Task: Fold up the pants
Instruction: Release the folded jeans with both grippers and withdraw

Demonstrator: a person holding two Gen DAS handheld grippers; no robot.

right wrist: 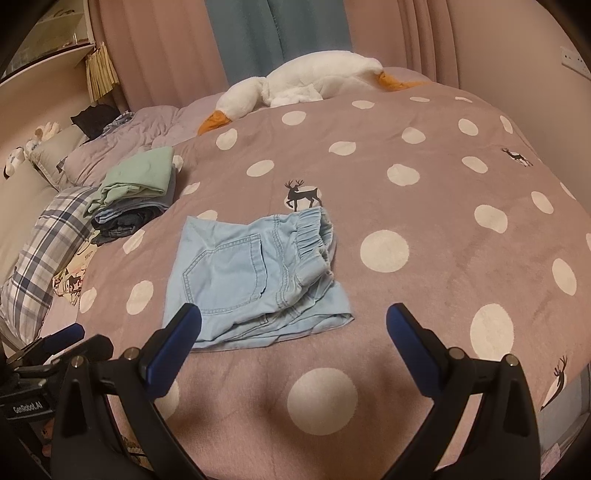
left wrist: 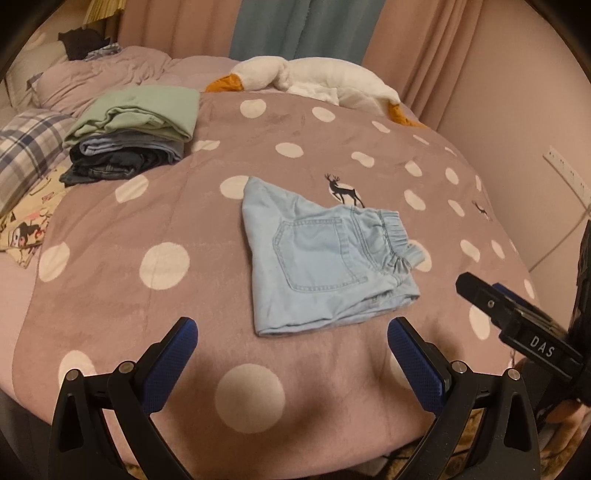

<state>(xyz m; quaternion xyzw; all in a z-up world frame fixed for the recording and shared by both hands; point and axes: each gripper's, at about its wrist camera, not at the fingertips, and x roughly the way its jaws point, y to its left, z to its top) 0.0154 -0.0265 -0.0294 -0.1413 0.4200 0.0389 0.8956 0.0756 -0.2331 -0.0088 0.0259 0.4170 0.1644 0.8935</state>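
At the far left a plaid pillow (left wrist: 27, 147) lies beside a printed cloth (left wrist: 29, 218), and just right of them sits a stack (left wrist: 129, 136) of folded clothes with a green piece on top and darker denim under it. The stack rests on a mauve blanket (left wrist: 184, 206) with white dots that covers the bed. The left gripper (left wrist: 291, 339) hovers over the near edge of the blanket, its blue-padded fingers spread wide with nothing between them. The pants (left wrist: 325, 254), pale blue denim, lie folded into a compact bundle in the middle of the blanket, back pocket up and elastic waistband to the right, just beyond the left gripper and touching neither tool. A black deer print (left wrist: 343, 190) on the blanket shows just past their far edge. Along the far side of the bed lies a white plush goose (left wrist: 314, 77) with an orange beak, in front of pink and blue curtains (left wrist: 288, 29). The right gripper (right wrist: 293, 325) is also wide open and empty, low over the near blanket to the right of the pants; in its own view its left finger overlaps the bundle's near left corner, though whether it touches cannot be told. A wall socket (left wrist: 567, 177) sits at the far right.
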